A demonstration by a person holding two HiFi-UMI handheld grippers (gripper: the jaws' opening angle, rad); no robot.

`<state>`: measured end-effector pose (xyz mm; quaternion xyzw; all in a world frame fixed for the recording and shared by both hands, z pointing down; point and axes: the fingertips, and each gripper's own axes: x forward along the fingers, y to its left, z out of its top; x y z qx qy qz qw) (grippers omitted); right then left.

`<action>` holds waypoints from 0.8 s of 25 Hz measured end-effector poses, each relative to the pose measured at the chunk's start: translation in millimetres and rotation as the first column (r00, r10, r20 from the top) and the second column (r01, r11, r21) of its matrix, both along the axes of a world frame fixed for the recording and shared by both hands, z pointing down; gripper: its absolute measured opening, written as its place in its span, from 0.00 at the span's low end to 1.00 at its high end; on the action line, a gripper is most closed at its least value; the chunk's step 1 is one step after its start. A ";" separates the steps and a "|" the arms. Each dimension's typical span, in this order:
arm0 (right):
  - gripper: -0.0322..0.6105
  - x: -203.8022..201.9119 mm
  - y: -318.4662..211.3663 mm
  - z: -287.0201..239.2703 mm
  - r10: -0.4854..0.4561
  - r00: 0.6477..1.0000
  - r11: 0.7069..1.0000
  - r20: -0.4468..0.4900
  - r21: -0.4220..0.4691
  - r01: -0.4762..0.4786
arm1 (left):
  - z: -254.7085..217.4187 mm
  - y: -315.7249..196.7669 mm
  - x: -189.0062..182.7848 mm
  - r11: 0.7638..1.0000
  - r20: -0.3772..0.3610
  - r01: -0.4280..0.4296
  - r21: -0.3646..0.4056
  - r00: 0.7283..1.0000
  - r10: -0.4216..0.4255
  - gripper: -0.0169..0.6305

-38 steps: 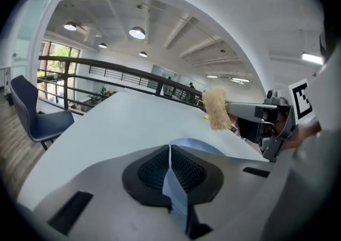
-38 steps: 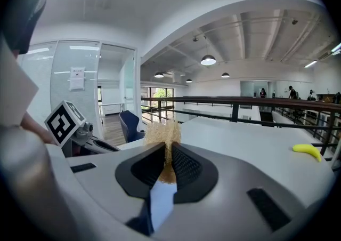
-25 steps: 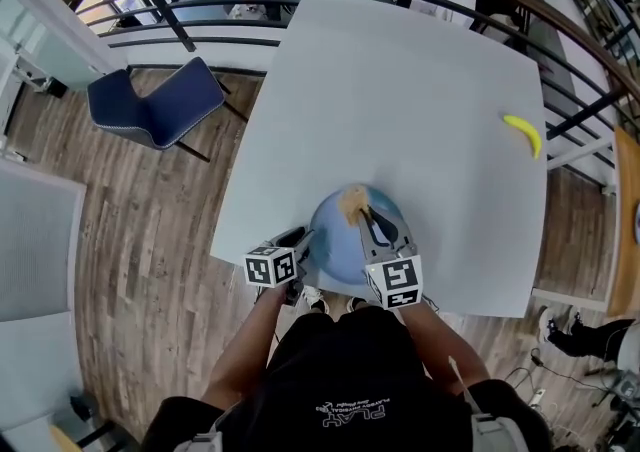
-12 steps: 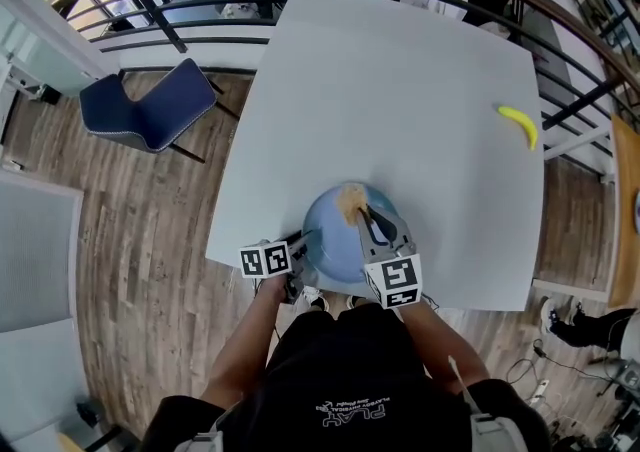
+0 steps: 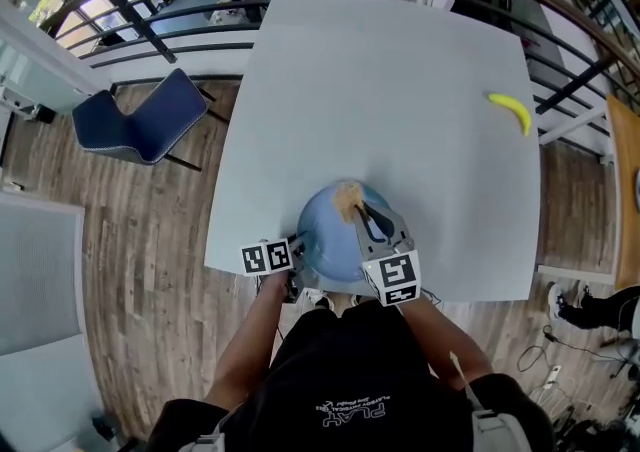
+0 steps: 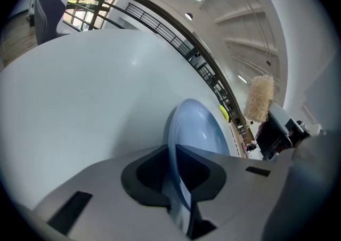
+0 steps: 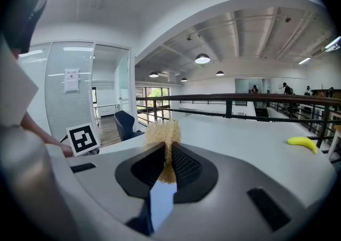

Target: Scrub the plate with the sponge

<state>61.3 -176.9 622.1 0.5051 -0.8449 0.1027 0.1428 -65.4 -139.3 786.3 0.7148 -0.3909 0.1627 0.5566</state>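
step: steady plate [image 5: 322, 232] with left tool [image 5: 297, 240], scrub with sponge [image 5: 348, 200] in right tool [image 5: 358, 216]
left tool state: narrow; jaws have just been closing, plate's near-left rim [image 6: 198, 128] runs between them and the pads look clamped on it
right tool state: narrow, pinching sponge [image 7: 162, 130]; its frayed top sticks out past the jaws
plate location: near edge of desk [image 5: 400, 90], right in front of the person, between the two tools
sponge location: over the plate's far part; whether it touches the surface I cannot tell
how to do well: keep the left grip firm on the rim only, so the bowl of the plate is free; press the sponge flat to the face and work in overlapping strokes from far side to near; push toward the clamped rim, not away, so the plate does not slide off the desk edge
risk: plate sits close to the desk edge; a hard sideways stroke could twist it out of the left tool
plate contents: none visible, blue face looks bare, no water or food seen
other: banana [image 5: 511, 112] far right on the desk, well apart; chair [image 5: 140, 120] beside the desk on the left
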 end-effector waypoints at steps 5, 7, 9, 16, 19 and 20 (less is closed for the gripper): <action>0.12 2.3 -0.6 1.0 0.008 1.000 1.000 0.006 -0.006 -0.008 | 1.9 -0.8 -2.3 0.999 0.005 0.032 -0.035 0.999 -0.032 0.08; 0.12 4.5 0.2 2.5 0.012 1.000 1.000 0.003 -0.009 -0.012 | 2.4 -0.5 -1.4 0.998 0.007 0.043 -0.035 0.999 -0.043 0.08; 0.12 4.1 1.7 2.7 0.013 1.000 1.000 -0.002 -0.006 -0.013 | 2.9 1.1 -2.3 0.998 0.003 0.047 -0.037 0.999 -0.047 0.08; 0.12 1.7 1.1 -0.1 0.014 1.000 1.000 -0.003 -0.006 -0.014 | 2.4 2.5 -5.0 0.994 -0.036 0.081 -0.069 0.996 -0.084 0.07; 0.12 4.6 2.0 1.0 0.018 1.000 1.000 -0.008 -0.004 -0.018 | 2.0 4.1 -3.5 0.994 -0.053 0.092 -0.065 0.994 -0.096 0.07; 0.12 5.3 2.4 1.0 0.019 1.000 1.000 -0.007 -0.001 -0.019 | 1.7 4.4 -3.3 0.993 -0.059 0.097 -0.063 0.993 -0.101 0.07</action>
